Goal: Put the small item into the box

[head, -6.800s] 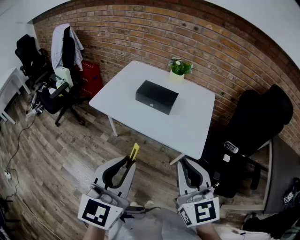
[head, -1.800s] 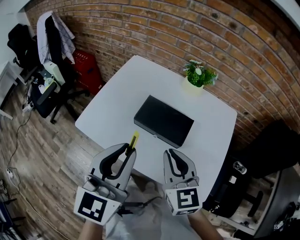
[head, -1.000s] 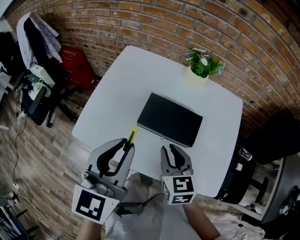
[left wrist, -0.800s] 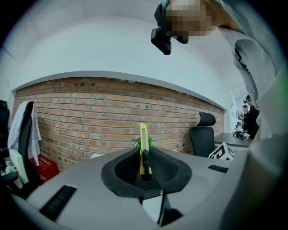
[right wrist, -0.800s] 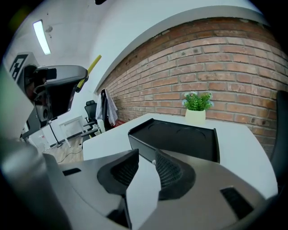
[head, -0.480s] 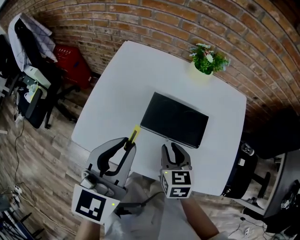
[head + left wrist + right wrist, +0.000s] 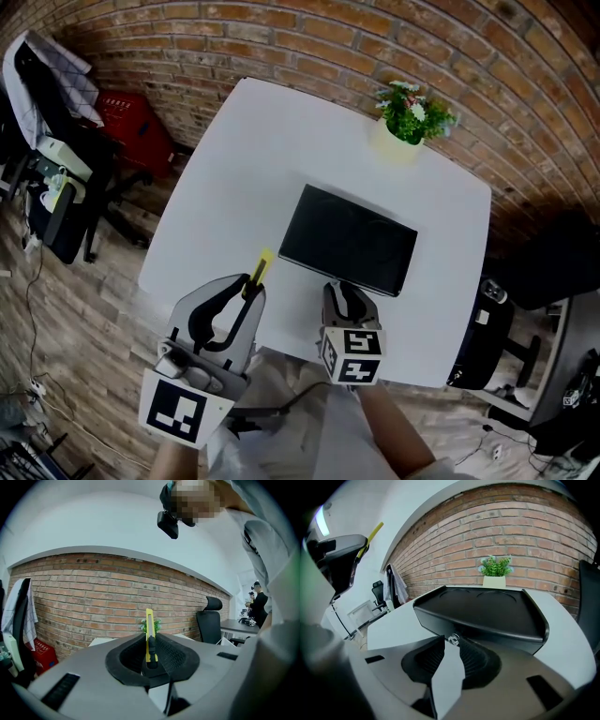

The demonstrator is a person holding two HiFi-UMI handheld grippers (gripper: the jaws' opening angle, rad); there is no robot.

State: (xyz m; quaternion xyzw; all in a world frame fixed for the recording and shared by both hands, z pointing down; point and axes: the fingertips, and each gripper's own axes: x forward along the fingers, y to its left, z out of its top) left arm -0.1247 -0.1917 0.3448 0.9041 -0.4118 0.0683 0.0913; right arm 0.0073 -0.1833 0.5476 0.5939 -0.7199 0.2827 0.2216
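Red-brick wall (image 7: 281,37) behind a square white table (image 7: 234,150) bearing a potted plant (image 7: 410,114); wood-plank floor (image 7: 75,319); black office chair (image 7: 58,214) and red crate (image 7: 136,131) at left.

We have closed in on the table (image 7: 234,159). 6.8 s ago it stood well off at 12 o'clock; now it fills the middle of the head view, the black box (image 7: 349,238) with it. Our right gripper (image 7: 343,292) has gone forward to 12 o'clock, its parted jaws now just at the box's near wall, by the small latch (image 7: 453,639). Our left gripper (image 7: 249,289) and its yellow item (image 7: 261,264) now hang over the table's near edge, no longer over floor.
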